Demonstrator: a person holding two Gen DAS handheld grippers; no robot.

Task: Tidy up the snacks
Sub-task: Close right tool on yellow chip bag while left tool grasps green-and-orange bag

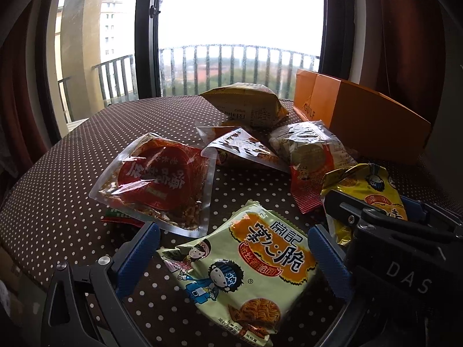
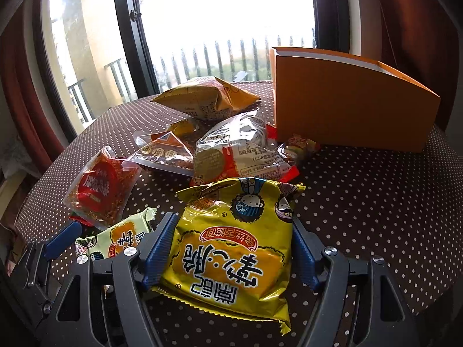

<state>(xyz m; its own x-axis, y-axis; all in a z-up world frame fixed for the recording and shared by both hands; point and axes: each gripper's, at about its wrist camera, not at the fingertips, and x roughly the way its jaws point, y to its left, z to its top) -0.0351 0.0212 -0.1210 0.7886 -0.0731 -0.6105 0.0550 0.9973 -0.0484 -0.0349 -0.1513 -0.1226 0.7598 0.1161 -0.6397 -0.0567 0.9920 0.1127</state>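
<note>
Snacks lie between both tongs: green pack inside the wide, released left tongs, yellow pack grasped by the right tongs.

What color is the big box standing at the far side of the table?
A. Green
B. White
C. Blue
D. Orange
D, since the box standing behind the pile of snack packets shows plain orange walls in both wrist views.
</note>
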